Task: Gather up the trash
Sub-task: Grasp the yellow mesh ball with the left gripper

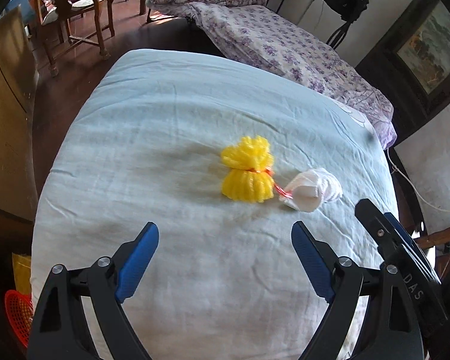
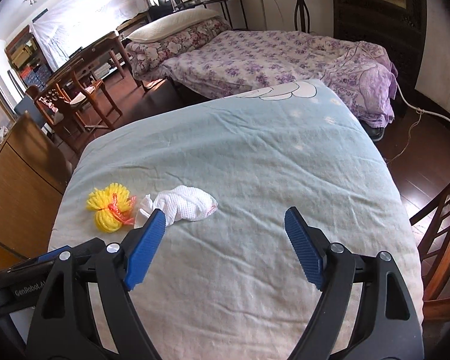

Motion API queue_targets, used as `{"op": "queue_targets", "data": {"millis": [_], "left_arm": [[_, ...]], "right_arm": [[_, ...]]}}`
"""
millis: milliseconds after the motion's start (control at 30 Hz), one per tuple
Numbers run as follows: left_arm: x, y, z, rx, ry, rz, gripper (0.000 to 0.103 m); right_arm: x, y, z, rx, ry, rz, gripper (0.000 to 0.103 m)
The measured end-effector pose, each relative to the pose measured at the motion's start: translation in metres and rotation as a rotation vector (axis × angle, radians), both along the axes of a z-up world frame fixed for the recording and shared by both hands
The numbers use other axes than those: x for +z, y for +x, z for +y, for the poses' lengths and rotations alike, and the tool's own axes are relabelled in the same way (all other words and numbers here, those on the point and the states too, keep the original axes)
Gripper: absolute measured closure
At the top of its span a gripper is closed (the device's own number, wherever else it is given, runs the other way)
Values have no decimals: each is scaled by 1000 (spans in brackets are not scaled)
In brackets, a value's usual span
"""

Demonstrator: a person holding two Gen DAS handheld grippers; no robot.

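Left gripper [image 1: 225, 234]: jaws spread wide, nothing between the blue pads; held above the near part of the quilt [image 1: 171, 114], pointing steeply down.

Right gripper [image 2: 223, 220]: jaws likewise spread wide, empty; above the quilt's near part. Its left pad overlaps the near end of the tissue [image 2: 186, 205] in the right wrist view; whether it touches cannot be told. In the left wrist view this gripper shows at the right edge, side-on.

Quilt: pale blue, wrinkled, spread over a raised surface; white cartoon print at its far corner.

Foam net [image 1: 247, 171]: yellow, pinched at the middle into a bow shape by an orange-red plastic strip [image 2: 121, 210]. Lies on the quilt, just ahead of the left gripper.

Tissue: white, crumpled wad, on the quilt just beside the net, on the side nearer the right gripper; the strip's loose end reaches it.

Bed [image 2: 270, 57]: purple floral sheet, beyond the quilt; folded floral bedding and a pillow [image 2: 171, 27] at its far end.

Chair [image 1: 75, 9]: wooden, on dark wood floor, far left.

Basket [image 1: 18, 315]: red mesh, low beside the quilt's left edge.

Picture [image 1: 429, 45]: dark-framed, on the right wall.
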State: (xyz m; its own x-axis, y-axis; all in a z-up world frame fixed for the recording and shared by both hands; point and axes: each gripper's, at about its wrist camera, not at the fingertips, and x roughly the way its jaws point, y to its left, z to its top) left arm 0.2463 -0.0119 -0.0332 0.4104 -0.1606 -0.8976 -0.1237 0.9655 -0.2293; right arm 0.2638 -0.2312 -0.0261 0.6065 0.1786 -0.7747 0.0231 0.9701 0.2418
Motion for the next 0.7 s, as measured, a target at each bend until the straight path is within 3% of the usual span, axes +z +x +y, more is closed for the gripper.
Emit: {"op": "queue_targets", "data": {"millis": [367, 633, 700], "left_arm": [[10, 18, -2, 24, -9, -12, 11], [-2, 47, -8, 40, -4, 22, 11], [-7, 53, -10, 39, -14, 34, 16]], "right_arm": [[-2, -1, -1, -19, -1, 2, 24], [-7, 3, -9, -48, -1, 14, 24], [-8, 3, -10, -48, 3, 19, 24]]}}
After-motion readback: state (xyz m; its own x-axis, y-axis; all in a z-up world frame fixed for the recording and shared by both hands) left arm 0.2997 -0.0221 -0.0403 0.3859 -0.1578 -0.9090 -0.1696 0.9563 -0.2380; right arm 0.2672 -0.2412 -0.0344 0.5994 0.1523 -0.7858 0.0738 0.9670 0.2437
